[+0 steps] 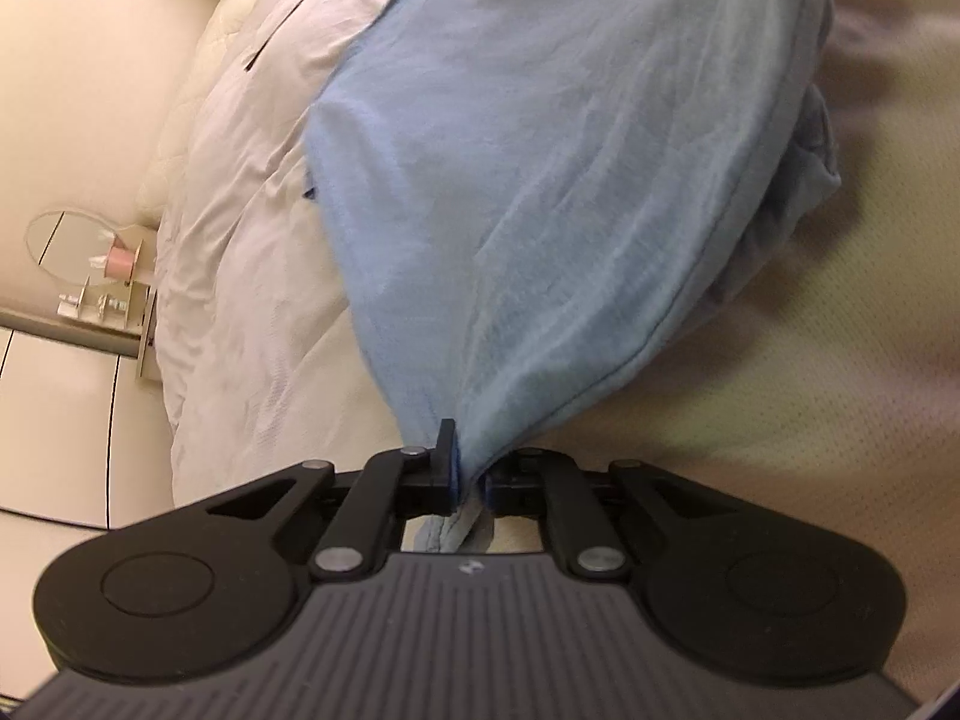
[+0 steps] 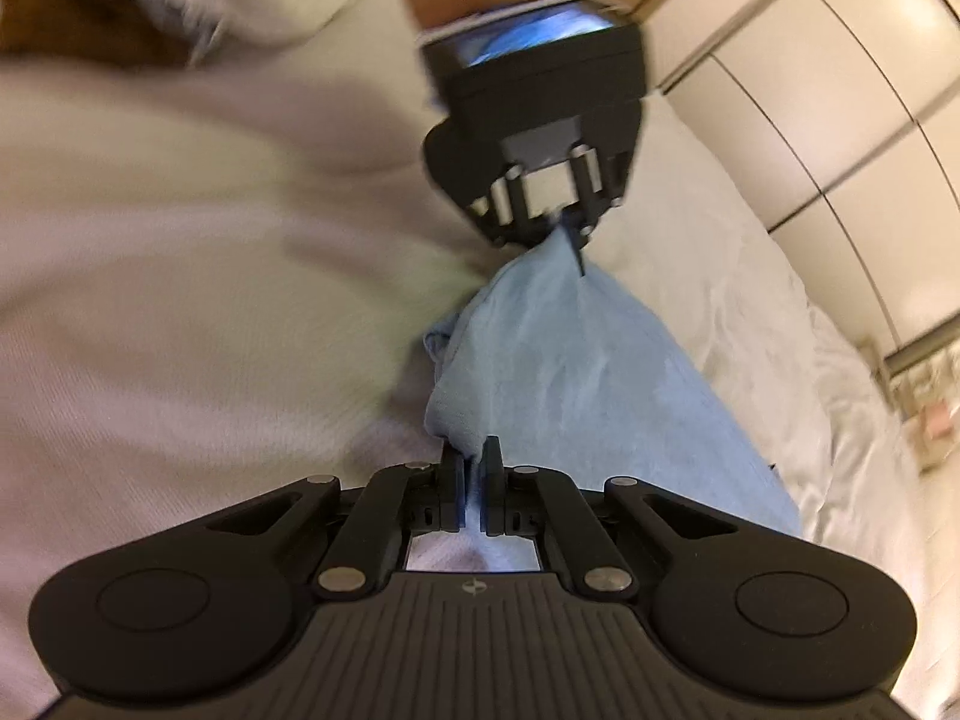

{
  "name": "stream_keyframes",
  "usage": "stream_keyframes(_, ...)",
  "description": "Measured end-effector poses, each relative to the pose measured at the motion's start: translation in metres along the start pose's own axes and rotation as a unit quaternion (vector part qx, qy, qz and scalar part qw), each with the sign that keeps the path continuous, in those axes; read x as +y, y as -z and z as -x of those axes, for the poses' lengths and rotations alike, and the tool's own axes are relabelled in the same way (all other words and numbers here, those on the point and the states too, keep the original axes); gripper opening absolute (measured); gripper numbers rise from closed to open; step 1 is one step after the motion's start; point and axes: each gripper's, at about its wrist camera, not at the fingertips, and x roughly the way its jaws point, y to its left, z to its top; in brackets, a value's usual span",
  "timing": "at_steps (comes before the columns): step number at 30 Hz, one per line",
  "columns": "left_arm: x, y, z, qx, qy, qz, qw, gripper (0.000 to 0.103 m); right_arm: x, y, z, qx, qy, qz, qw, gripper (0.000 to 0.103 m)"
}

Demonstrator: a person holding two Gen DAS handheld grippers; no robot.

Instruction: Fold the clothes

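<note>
Light blue garment [image 1: 540, 192] pinched by both the left hand-held gripper [image 1: 471, 480] and right hand-held gripper [image 2: 474, 480].

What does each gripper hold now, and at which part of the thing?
Both hold the blue garment. The left gripper pinches a bunched corner of it. The right gripper pinches another bunched edge; which part of the garment cannot be told.

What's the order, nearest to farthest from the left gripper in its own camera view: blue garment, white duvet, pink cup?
1. Blue garment, clamped in the left gripper.
2. White duvet, left of it.
3. Pink cup, far left on the shelf.
</note>
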Motion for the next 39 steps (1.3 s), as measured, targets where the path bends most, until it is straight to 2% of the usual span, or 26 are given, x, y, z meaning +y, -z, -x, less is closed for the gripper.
stream_keyframes(5, 0.035, -0.015, 0.009, 0.013, 0.011, 0.027, 0.9995, 0.006, -0.038, 0.000, 0.021, -0.019, -0.002, -0.080, 0.997, 0.001)
stream_keyframes(9, 0.081, -0.039, 0.014, 0.026, 0.017, 0.075, 0.9967, 0.006, -0.073, 0.007, 0.041, -0.034, 0.001, -0.144, 0.989, 0.001)
stream_keyframes(12, 0.112, -0.067, 0.010, 0.031, 0.011, 0.079, 0.9963, 0.006, -0.107, 0.022, 0.053, -0.041, 0.009, -0.199, 0.979, 0.001)
stream_keyframes(16, 0.146, -0.119, -0.009, 0.037, 0.018, 0.046, 0.9981, 0.006, -0.157, 0.054, 0.065, -0.051, 0.009, -0.280, 0.959, 0.001)
stream_keyframes(19, 0.168, -0.159, -0.039, 0.042, 0.031, 0.031, 0.9982, 0.006, -0.196, 0.090, 0.066, -0.053, -0.002, -0.346, 0.937, 0.001)
stream_keyframes(23, 0.190, -0.215, -0.096, 0.046, 0.060, 0.002, 0.9971, 0.006, -0.246, 0.143, 0.056, -0.049, -0.024, -0.402, 0.914, 0.001)
stream_keyframes(25, 0.197, -0.240, -0.128, 0.045, 0.076, -0.011, 0.9960, 0.006, -0.268, 0.174, 0.050, -0.041, -0.036, -0.443, 0.895, 0.001)
stream_keyframes(28, 0.201, -0.270, -0.176, 0.044, 0.106, -0.032, 0.9928, 0.006, -0.302, 0.219, 0.034, -0.024, -0.055, -0.513, 0.856, 0.002)
stream_keyframes(32, 0.199, -0.292, -0.231, 0.050, 0.137, -0.039, 0.9886, 0.007, -0.331, 0.274, 0.009, -0.004, -0.055, -0.586, 0.808, 0.003)
stream_keyframes(35, 0.195, -0.298, -0.261, 0.057, 0.160, -0.025, 0.9852, 0.008, -0.340, 0.304, -0.011, 0.010, -0.061, -0.624, 0.779, 0.003)
stream_keyframes(36, 0.193, -0.299, -0.267, 0.059, 0.163, -0.027, 0.9844, 0.008, -0.341, 0.312, -0.017, 0.013, -0.063, -0.632, 0.772, 0.003)
stream_keyframes(39, 0.194, -0.295, -0.271, 0.054, 0.171, -0.010, 0.9837, 0.012, -0.341, 0.327, -0.027, 0.022, -0.077, -0.642, 0.763, 0.005)
